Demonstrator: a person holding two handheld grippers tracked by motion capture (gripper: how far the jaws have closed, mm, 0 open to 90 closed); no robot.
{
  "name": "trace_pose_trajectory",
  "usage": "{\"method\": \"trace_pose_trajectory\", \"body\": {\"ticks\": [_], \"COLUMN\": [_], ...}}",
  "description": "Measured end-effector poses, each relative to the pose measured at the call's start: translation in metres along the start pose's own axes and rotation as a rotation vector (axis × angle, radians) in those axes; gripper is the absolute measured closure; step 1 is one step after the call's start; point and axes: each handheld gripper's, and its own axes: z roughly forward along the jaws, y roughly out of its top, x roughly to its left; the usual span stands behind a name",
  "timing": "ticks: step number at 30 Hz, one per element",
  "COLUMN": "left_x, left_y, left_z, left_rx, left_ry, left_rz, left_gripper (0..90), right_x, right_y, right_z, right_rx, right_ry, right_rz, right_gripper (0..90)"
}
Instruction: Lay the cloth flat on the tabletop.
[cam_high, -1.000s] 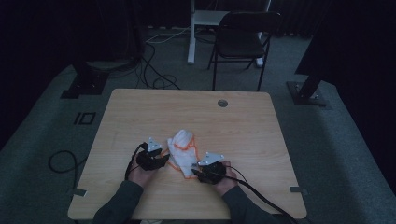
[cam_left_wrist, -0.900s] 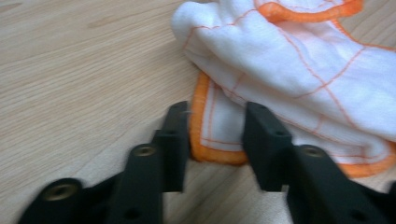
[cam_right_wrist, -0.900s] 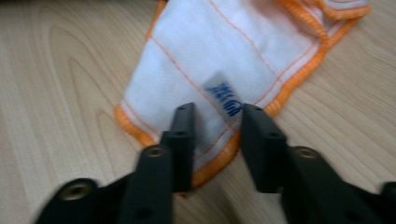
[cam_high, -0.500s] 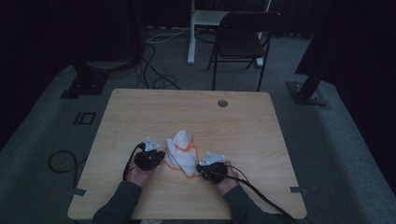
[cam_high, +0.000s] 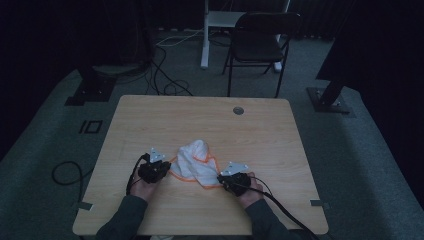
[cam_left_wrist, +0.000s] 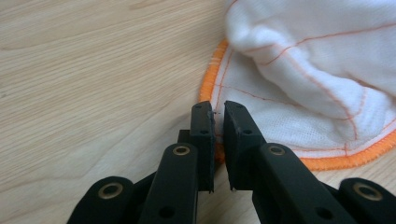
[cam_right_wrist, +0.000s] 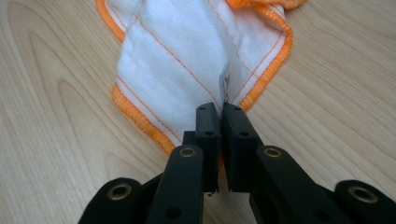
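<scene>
While both my hands sit low at the near edge of the wooden table (cam_high: 150, 125), a white cloth with orange hem (cam_high: 196, 161) lies bunched between them, near the middle front of the tabletop. My left gripper (cam_left_wrist: 218, 119) has its jaws nearly together over the cloth's orange hem; a thin gap shows between the pads and a sliver of hem sits in it, so it looks clenched on the edge, though the actual bite is hidden behind the jaws. My right gripper (cam_right_wrist: 220, 116) is pinched tight on a raised fold of the cloth's corner, fabric tenting up from the jaw tips. In the high view the left gripper (cam_high: 156, 169) touches the cloth's left edge and the right gripper (cam_high: 233, 179) its right corner; both are small and dark there, jaws impossible to read. My forearms are cut off at the bottom of that view. The far side of the cloth is heaped, its layers hard to sort out. Beyond the table, a dark folding chair (cam_high: 262, 42) and floor cables (cam_high: 165, 75) sit in dim light.
</scene>
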Motion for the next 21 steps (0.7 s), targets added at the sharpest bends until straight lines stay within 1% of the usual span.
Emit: {"method": "trace_pose_trajectory", "body": {"ticks": [1,8,10,12,14,21], "left_x": [0.001,0.007,0.009,0.012,0.013,0.012], "left_y": [-0.001,-0.003,-0.003,-0.004,-0.005,-0.006], "left_z": [0.000,-0.003,-0.005,-0.005,-0.006,-0.009], "left_rx": [-0.002,0.004,0.006,0.006,0.006,0.013], "left_ry": [0.001,0.020,0.037,0.036,0.036,0.057], "left_rz": [-0.006,-0.015,-0.018,-0.026,-0.030,-0.022], "left_gripper": [83.5,83.3,83.3,83.2,83.0,83.2], "right_x": [-0.001,-0.008,-0.010,-0.012,-0.013,-0.010], "right_y": [-0.001,-0.004,-0.005,-0.006,-0.007,-0.008], "right_z": [-0.001,-0.005,-0.007,-0.008,-0.009,-0.011], "right_rx": [-0.001,0.006,0.010,0.011,0.008,0.019], "right_ry": [-0.003,-0.020,-0.028,-0.028,-0.027,-0.033], "right_rz": [-0.001,0.013,0.015,0.024,0.021,0.005], "right_gripper": [86.1,86.1,86.1,86.2,86.2,86.3]}}
